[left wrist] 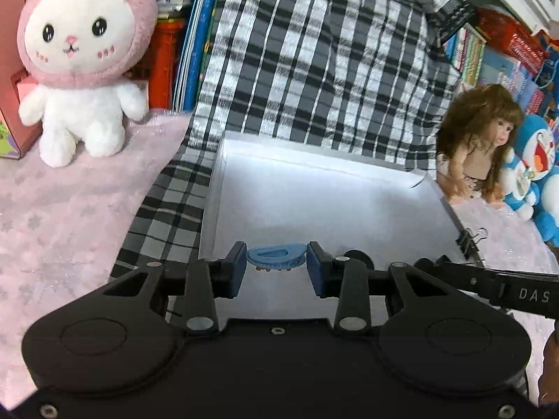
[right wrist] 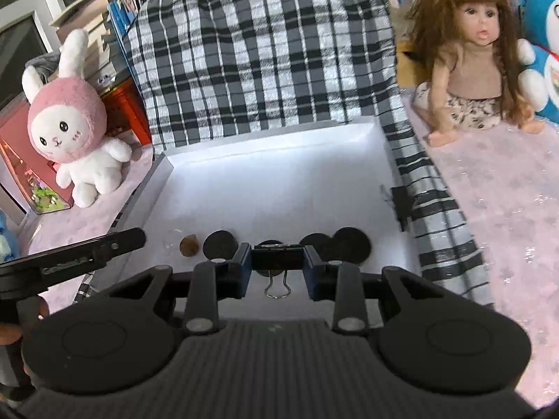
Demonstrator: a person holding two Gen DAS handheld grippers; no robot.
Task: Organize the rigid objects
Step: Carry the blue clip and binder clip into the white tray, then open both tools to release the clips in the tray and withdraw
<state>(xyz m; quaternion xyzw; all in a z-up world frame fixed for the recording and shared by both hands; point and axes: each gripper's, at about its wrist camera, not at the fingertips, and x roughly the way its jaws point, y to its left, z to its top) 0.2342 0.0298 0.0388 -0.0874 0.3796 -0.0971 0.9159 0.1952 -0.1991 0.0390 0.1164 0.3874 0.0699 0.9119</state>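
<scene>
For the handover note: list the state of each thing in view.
Left gripper: shut on blue clip.
Right gripper: shut on binder clip, handles hanging down.
White tray: holds black discs and a brown piece.
Bunny: upright.
Doll: sitting.

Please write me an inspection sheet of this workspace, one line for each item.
Surface: pale pink star-patterned cloth; shallow white box on a black-and-white checked fabric.
Job's things: blue plastic hair clip, black metal binder clip; black round discs and a small brown piece in the box.
Clutter: another binder clip on the box edge.
Grippers: left gripper shut on hair clip; right gripper shut on binder clip.
Cables: nothing seen.
Surroundings: pink-hooded white plush rabbit, brown-haired doll, blue plush cat, books.
</scene>
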